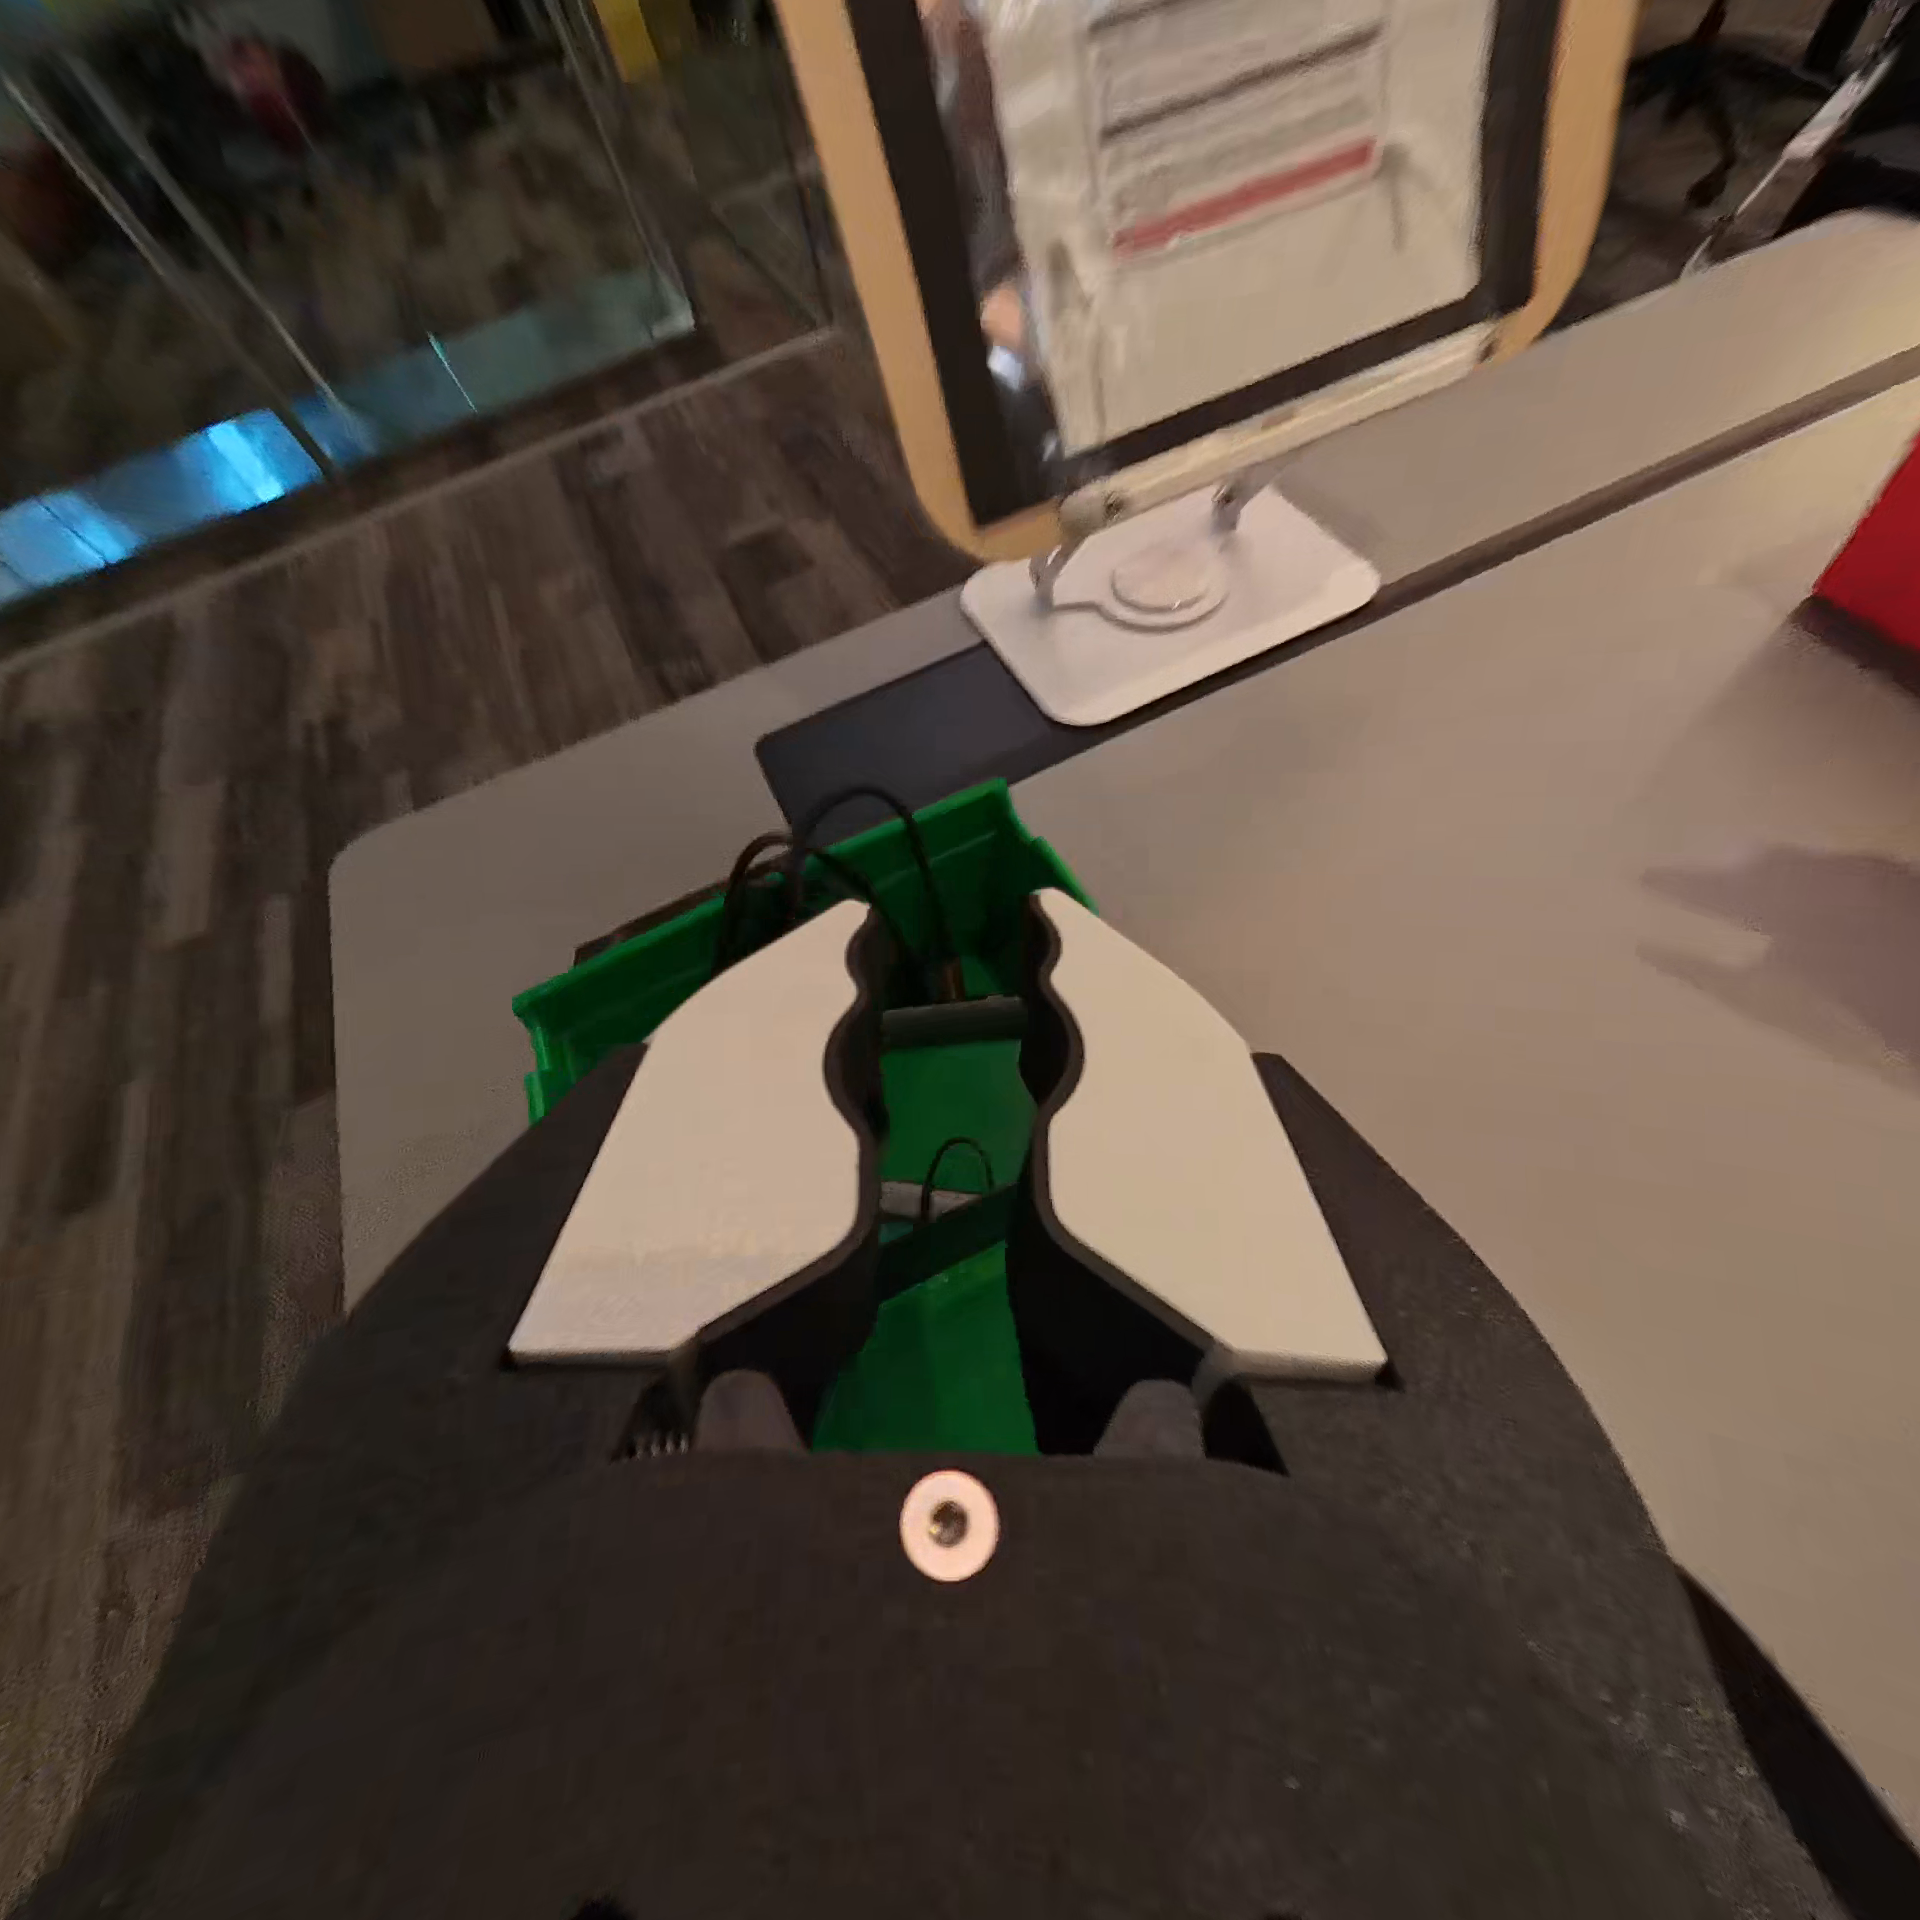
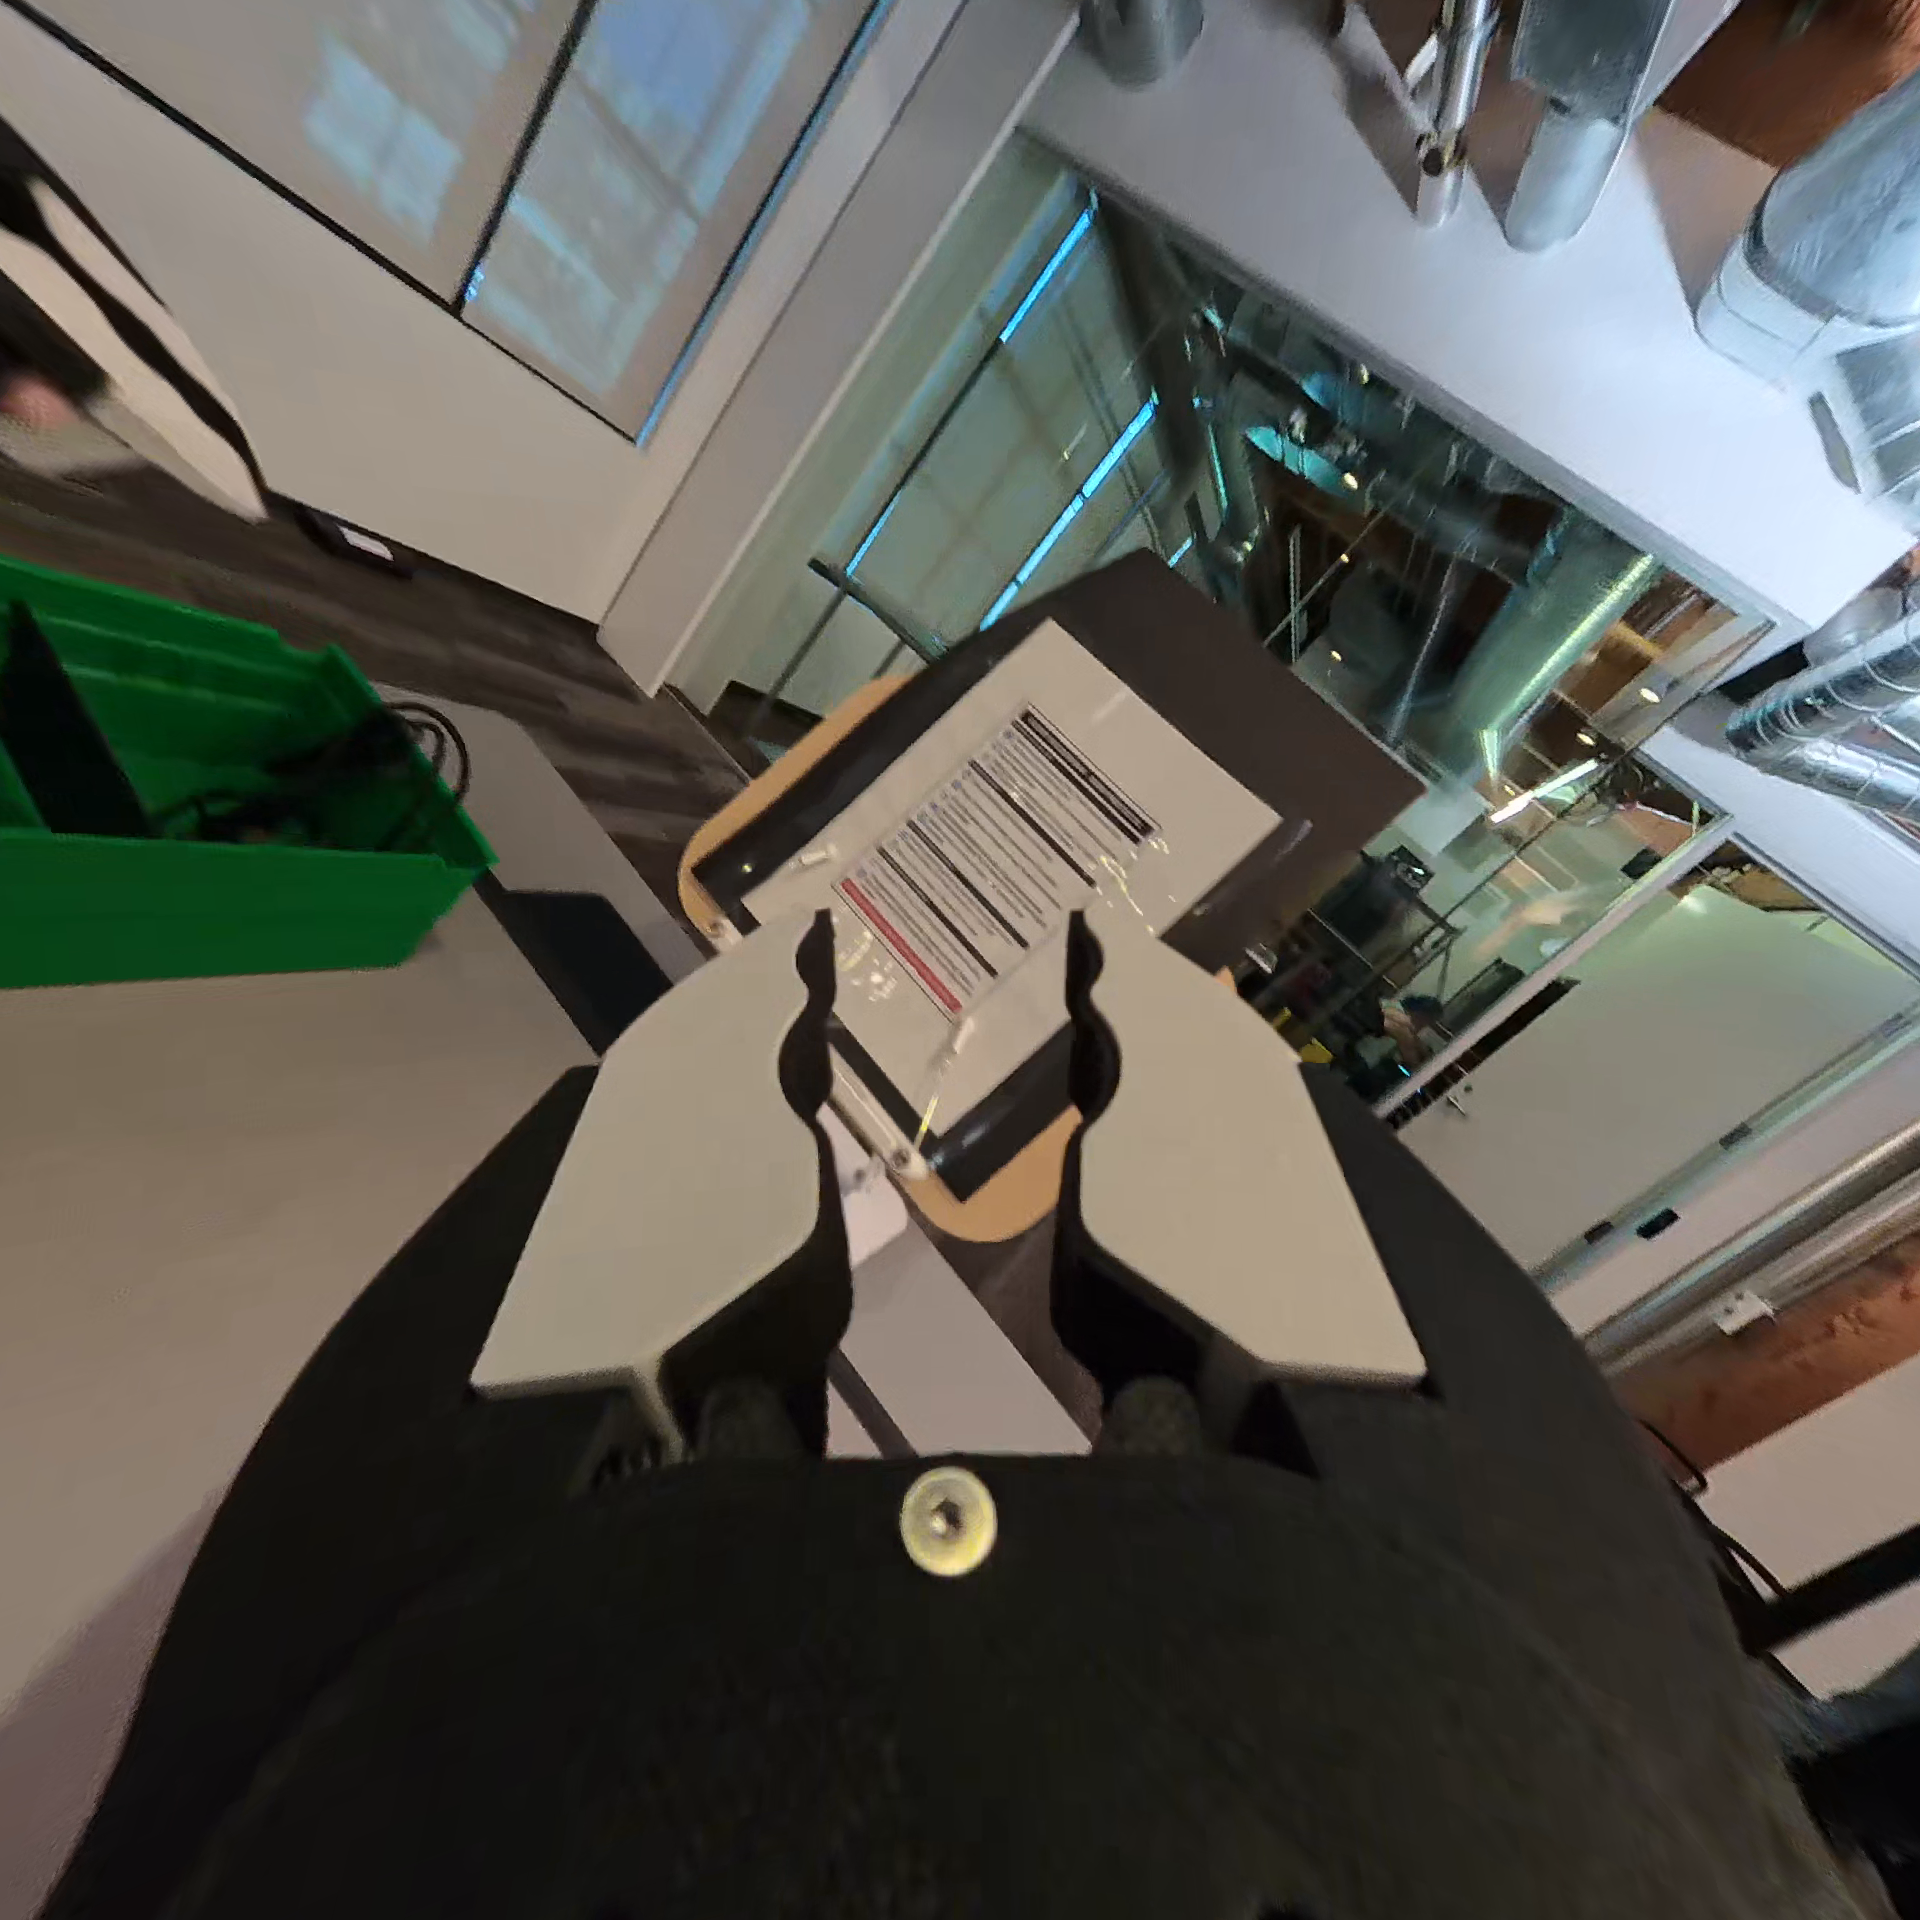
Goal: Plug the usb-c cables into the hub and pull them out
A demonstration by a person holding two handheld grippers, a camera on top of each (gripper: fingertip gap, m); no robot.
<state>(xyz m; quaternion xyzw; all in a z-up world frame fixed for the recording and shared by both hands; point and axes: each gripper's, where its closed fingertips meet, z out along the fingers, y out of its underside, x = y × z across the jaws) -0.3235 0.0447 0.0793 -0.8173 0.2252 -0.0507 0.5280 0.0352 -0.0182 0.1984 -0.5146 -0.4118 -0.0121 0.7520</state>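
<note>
In the left wrist view, my left gripper (image 1: 951,914) hangs over a green bin (image 1: 623,987) at the table's left corner. A short dark grey bar, apparently the hub (image 1: 951,1018), spans the gap between the fingers and is held in their notches. Black cables (image 1: 862,821) loop up from the bin behind it. A grey piece with a small cable loop (image 1: 920,1200) lies lower in the bin. In the right wrist view, my right gripper (image 2: 948,925) is open and empty, raised in the air and tilted. The green bin (image 2: 208,914) with its black cables (image 2: 343,769) is far to its left.
A wood-framed screen on a white stand (image 1: 1174,613) stands on the grey table (image 1: 1351,935) behind the bin; it also shows ahead of the right gripper (image 2: 997,831). A red object (image 1: 1870,561) is at the right edge. The table edge and floor (image 1: 208,831) are left. About 40 cm separates my left fingertips from my right.
</note>
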